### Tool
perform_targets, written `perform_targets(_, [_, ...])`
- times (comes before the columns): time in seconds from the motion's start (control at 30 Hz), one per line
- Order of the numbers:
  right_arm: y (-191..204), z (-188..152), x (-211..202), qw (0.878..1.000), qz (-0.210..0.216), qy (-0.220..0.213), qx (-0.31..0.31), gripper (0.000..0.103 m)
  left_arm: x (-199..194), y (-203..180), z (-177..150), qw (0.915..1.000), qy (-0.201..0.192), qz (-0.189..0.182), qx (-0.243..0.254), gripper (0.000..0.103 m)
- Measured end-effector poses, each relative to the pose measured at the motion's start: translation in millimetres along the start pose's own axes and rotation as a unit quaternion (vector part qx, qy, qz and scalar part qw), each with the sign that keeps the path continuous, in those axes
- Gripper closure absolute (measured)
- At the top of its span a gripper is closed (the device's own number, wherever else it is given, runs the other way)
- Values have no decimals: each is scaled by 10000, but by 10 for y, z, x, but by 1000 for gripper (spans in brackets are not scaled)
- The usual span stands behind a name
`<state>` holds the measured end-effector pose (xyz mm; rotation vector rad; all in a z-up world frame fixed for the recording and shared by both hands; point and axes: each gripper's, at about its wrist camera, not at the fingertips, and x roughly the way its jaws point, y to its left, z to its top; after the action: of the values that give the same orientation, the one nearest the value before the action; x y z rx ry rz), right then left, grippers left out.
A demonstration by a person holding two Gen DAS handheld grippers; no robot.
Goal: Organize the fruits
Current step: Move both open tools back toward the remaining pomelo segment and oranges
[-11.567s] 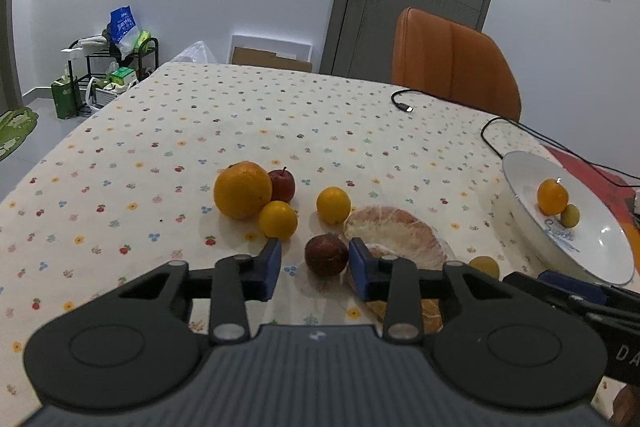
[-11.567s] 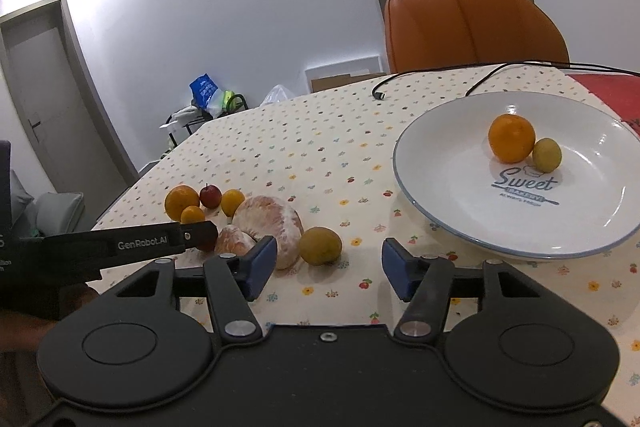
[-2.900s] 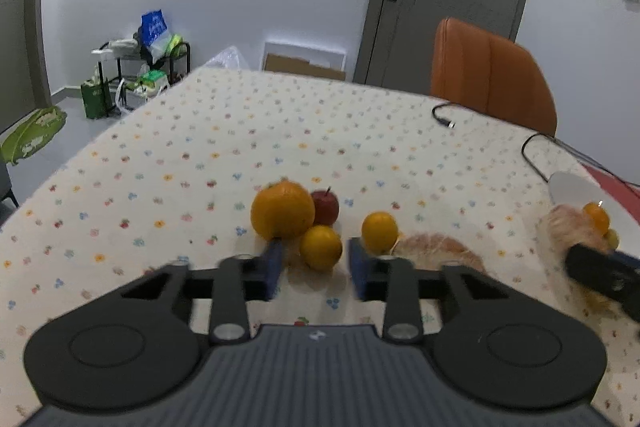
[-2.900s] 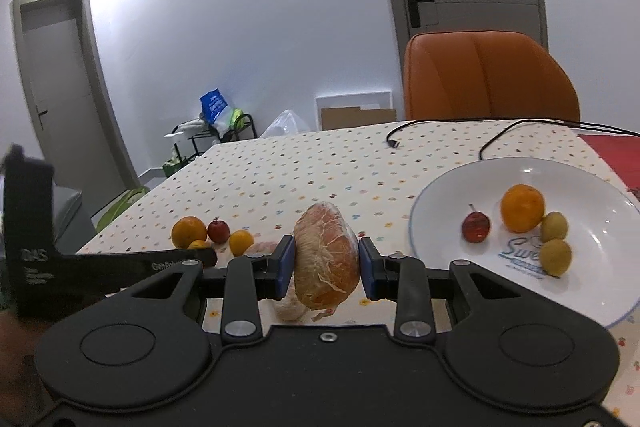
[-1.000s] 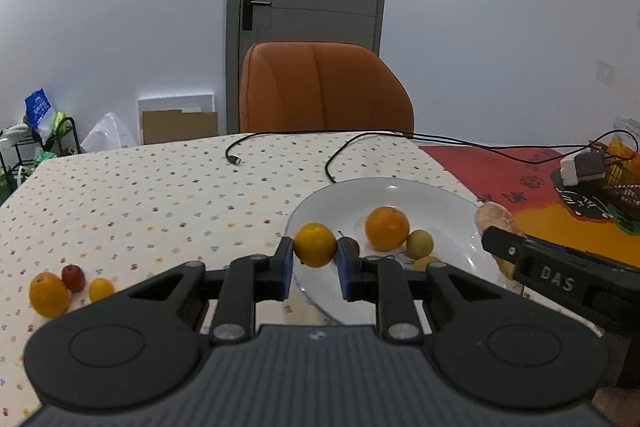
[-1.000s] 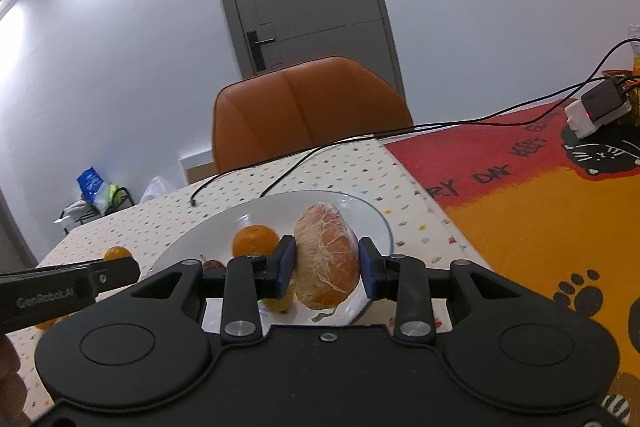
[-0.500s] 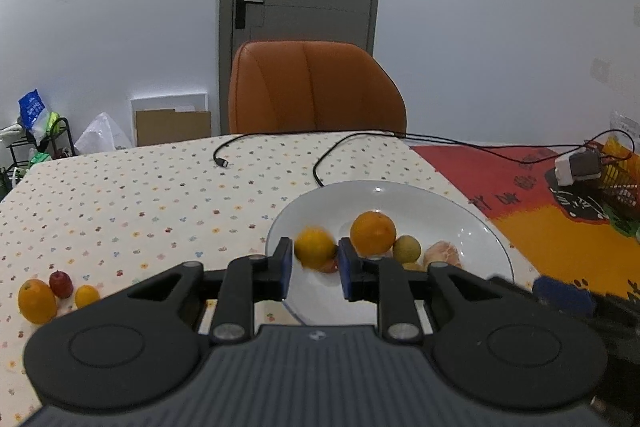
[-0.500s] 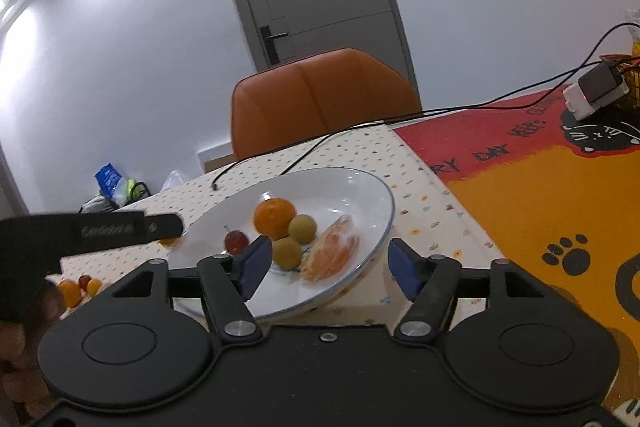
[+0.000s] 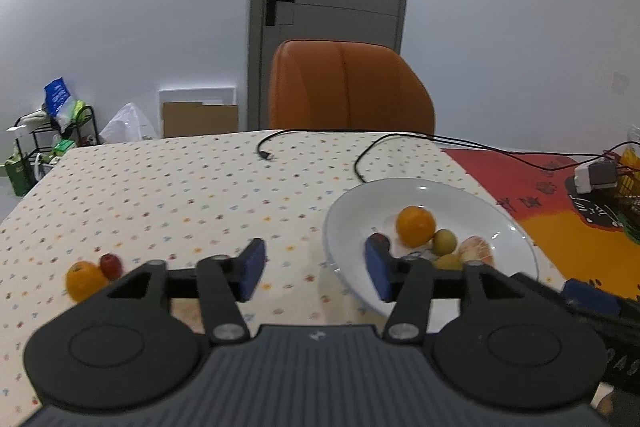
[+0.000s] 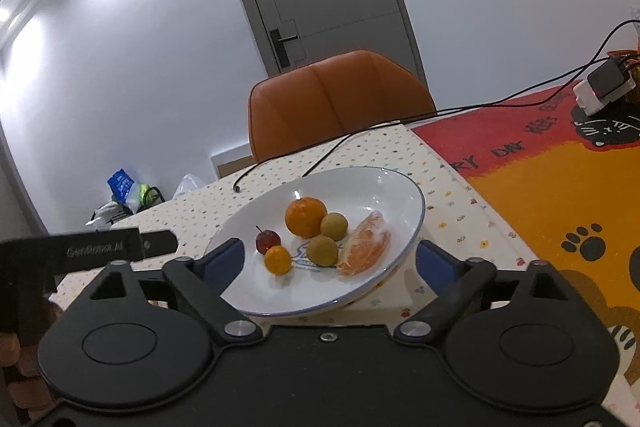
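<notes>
A white plate (image 10: 412, 195) holds a big orange (image 10: 305, 217), a small orange (image 10: 277, 259), a small red apple (image 10: 267, 241), two yellow-green fruits (image 10: 334, 225) and a peeled pomelo piece (image 10: 366, 249). My right gripper (image 10: 328, 263) stands open just in front of the plate, with nothing between its fingers. My left gripper (image 9: 315, 269) is open too, at the plate's (image 9: 332, 227) left rim; its right finger hides part of the fruit. An orange (image 9: 82, 279) and a red apple (image 9: 111, 265) lie on the dotted tablecloth at far left.
An orange chair (image 9: 348, 87) stands behind the table. Black cables (image 9: 360, 163) run across the cloth toward a charger (image 9: 596, 175) on a red and orange mat (image 10: 560, 187) to the right. The table's near edge runs just below the plate.
My left gripper has opened and let the small orange go onto the plate, then pulled back to the left. My right gripper, open since half a second ago, has backed off slightly.
</notes>
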<state>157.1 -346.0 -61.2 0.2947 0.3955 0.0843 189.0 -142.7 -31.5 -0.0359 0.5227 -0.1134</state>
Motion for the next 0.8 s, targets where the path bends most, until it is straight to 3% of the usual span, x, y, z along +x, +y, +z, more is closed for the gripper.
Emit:
perform_targets(0.23, [69,-14,-37,9999,-72,-51,47,0,-111,160,-40,9998,-32,197,-38,22])
perform_targets(0.8, [384,5,-97,9996,158,-44,-232,0,-394,608,-69,9976,-115,565,-389,11])
